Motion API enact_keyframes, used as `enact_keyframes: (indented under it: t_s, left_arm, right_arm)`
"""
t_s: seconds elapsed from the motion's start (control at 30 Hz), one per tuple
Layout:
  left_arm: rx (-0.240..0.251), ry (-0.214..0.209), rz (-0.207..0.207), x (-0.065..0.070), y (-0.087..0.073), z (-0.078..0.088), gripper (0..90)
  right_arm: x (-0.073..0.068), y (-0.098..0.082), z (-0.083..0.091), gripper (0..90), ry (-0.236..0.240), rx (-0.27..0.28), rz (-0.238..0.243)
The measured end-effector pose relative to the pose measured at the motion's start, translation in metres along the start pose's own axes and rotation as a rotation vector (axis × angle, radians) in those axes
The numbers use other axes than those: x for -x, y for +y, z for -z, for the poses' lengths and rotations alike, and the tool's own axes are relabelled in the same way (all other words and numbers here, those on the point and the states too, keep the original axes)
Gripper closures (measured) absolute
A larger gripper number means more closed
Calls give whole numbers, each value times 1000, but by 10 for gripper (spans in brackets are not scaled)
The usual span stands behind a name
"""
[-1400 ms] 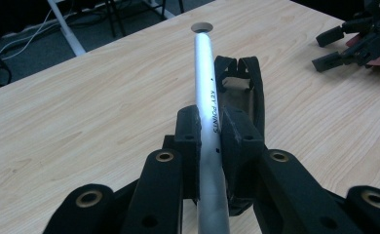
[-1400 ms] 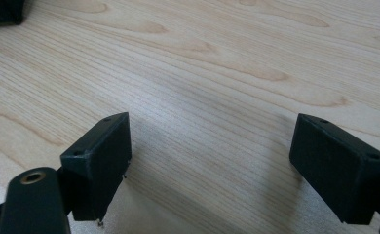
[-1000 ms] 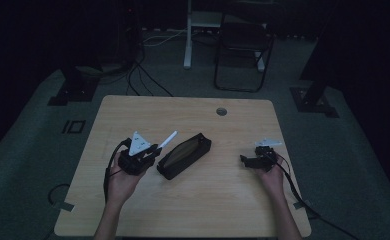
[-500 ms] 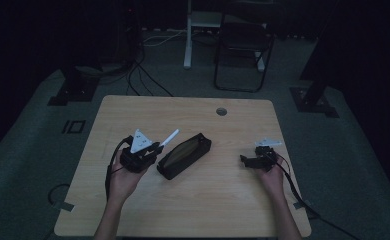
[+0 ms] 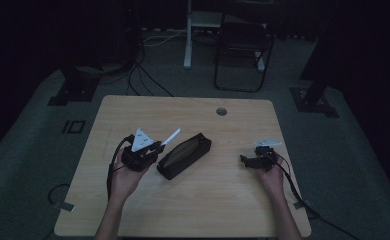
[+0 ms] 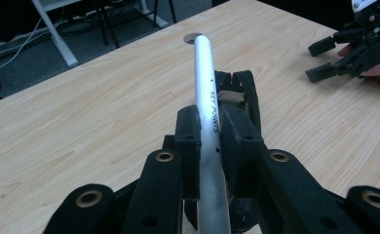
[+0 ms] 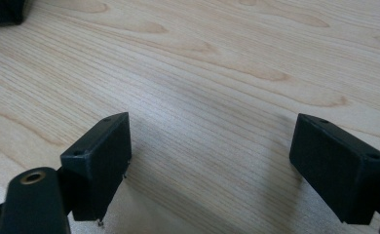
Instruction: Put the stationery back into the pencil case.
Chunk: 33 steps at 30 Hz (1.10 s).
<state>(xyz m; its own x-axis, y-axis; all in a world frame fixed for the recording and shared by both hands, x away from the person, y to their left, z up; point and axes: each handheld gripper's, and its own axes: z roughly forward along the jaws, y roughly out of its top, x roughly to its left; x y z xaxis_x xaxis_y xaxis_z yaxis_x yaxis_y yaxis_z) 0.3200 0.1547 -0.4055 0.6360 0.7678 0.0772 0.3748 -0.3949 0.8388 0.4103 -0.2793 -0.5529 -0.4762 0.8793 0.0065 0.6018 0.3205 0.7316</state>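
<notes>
The pen [image 6: 209,107], a silver-white tube with small printed letters, is clamped between the fingers of the left gripper [image 6: 211,127], which are closed tight on its middle, so it points up and away over the table [image 5: 133,210]. The step in hand seems to be carrying the pen to the black pencil case [image 5: 184,155], which lies just beside this gripper on its right. I judge that the next move needs the tip lowered toward the case opening; whether the case is open I cannot tell. The left hand [image 5: 125,175] holds its gripper raised, palm up. Farther right, the right gripper [image 5: 253,161] rests low over the table, fingers wide apart and empty.
</notes>
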Motion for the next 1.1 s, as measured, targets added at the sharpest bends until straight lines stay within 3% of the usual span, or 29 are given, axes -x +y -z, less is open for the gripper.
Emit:
enact_keyframes:
  t_s: [1.1]
  left_arm:
    - [-11,-18,0,2,3,-21,786]
  right_arm:
    - [0,0,0,152,0,0,-1]
